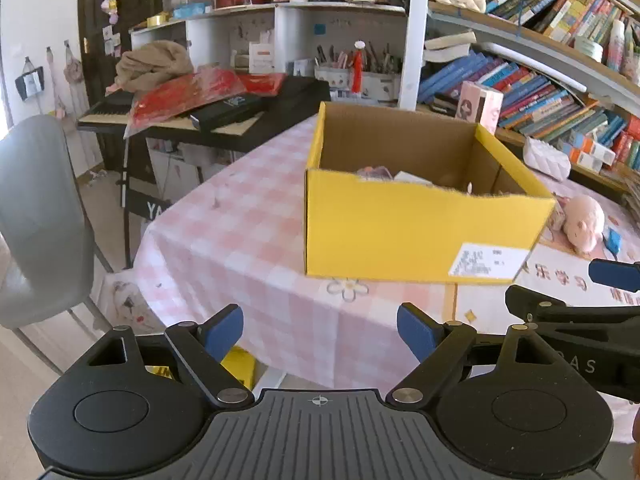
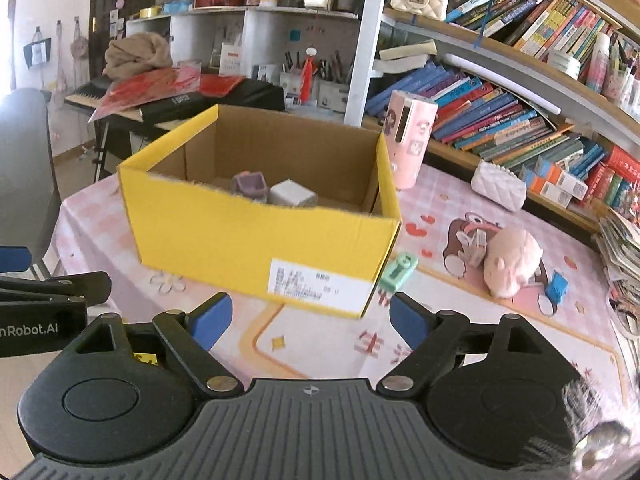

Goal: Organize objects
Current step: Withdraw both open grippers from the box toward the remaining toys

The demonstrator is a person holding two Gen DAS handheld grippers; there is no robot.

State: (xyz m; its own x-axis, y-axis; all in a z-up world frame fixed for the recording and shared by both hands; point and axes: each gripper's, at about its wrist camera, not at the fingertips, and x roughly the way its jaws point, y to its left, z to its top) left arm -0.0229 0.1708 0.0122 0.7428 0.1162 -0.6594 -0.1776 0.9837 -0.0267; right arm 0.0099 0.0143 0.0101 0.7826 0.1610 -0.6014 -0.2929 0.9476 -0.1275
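Both grippers hovered at the near edge of the bench (image 2: 500,364), which was covered by a pink-and-white checked cloth. The left gripper (image 1: 320,334) had its blue-padded fingers (image 1: 224,330) standing wide apart with nothing between them, and the right gripper (image 2: 310,322) was likewise spread and empty.

The open yellow cardboard box (image 2: 256,240) with a white shipping label sat on the bench just ahead of both grippers. Inside it lay a small lilac square cup (image 2: 248,186) and a white cube-shaped block (image 2: 290,194), side by side near the front wall. Loose things remained to the right of the box: a mint-green flat plastic gadget (image 2: 398,272) just beside its near right corner, a soft pink plush pig (image 2: 510,262) farther right, a small blue block (image 2: 557,287) near the pig, a white quilted pouch (image 2: 498,186) by the bookshelf, and a tall pink cylinder (image 2: 408,142) upright just behind the box's right rear corner.

The step in hand appeared to be reaching for the next loose item. The right gripper was the better placed, since everything loose lay on its side. The mint-green gadget looked nearest; the fingers should straddle its narrow width, come down clear of the box corner, and close fully before lifting. The pig, being soft, would want a grip across its body's middle. The release should come well inside the box walls, away from the two things already there.
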